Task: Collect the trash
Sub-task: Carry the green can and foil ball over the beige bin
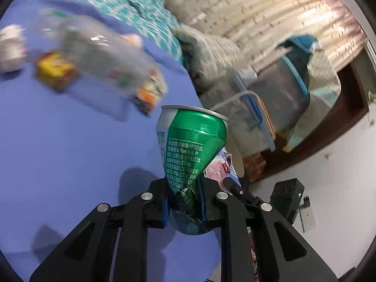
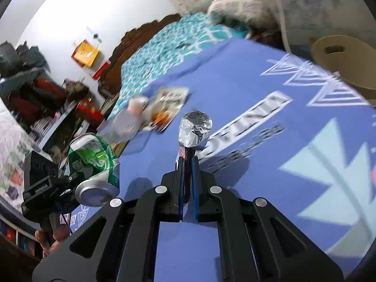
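left gripper [image 1: 185,202]: you have it clenched on the crushed green beer can [image 1: 191,145], pads biting the dented lower half; can is lifted off the blue sheet [image 1: 70,152].
right gripper [image 2: 186,183]: pinched tight on a thin silver foil wrapper [image 2: 195,129], its crumpled end sticking out past the tips.
done: two pieces picked up, one per hand. Neither is binned yet.
left: clear plastic bottle [image 2: 124,124], printed snack packet [image 2: 169,105], yellow wrapper [image 1: 54,70] all lying on the sheet. Blurred, so can't tell the count beyond that.
bin: tan bucket with a handle slot [image 2: 340,56] sits past the bed's far edge; my guess is that's the drop, not confirmed.
room: open sheet ahead of both hands, nothing tall in the way.
edges: your two grippers are near each other, can side toward the right one. Keep them apart when you swing over the bed edge.
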Demonstrator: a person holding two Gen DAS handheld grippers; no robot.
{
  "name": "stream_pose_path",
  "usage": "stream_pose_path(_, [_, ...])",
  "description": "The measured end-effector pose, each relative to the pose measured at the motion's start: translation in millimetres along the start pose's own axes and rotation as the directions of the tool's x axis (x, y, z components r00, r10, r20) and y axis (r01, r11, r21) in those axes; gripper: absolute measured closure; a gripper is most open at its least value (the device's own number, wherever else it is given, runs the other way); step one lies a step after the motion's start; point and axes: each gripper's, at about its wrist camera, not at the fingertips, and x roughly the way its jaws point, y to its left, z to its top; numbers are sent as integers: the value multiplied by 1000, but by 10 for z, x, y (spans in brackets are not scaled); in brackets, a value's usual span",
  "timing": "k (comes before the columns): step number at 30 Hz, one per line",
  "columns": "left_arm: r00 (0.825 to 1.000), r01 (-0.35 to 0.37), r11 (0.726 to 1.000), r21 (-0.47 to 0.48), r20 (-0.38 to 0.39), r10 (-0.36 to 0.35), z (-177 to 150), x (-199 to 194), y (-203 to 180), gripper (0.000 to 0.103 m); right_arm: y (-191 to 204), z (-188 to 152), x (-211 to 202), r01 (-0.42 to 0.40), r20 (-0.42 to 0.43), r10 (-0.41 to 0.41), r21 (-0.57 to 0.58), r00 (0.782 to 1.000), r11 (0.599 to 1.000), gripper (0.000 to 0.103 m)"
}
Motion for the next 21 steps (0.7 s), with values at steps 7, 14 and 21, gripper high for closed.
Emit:
stream_pose_path(7, [990, 33, 996, 85, -140, -21, 168, 931, -495, 86, -588, 252, -357, 65, 93, -72, 74, 993, 995, 95])
stream_pose_path(14, [960, 73, 982, 173, -281, -22, 257, 1921, -1073, 86, -1255, 632, -693, 147, 192, -178, 164, 965, 975, 95])
stream_pose_path(21, [930, 120, 951, 284, -367, -8, 395, 2952, -1827, 86, -1873, 1079, -865, 221, 247, -286, 261, 926, 940, 95])
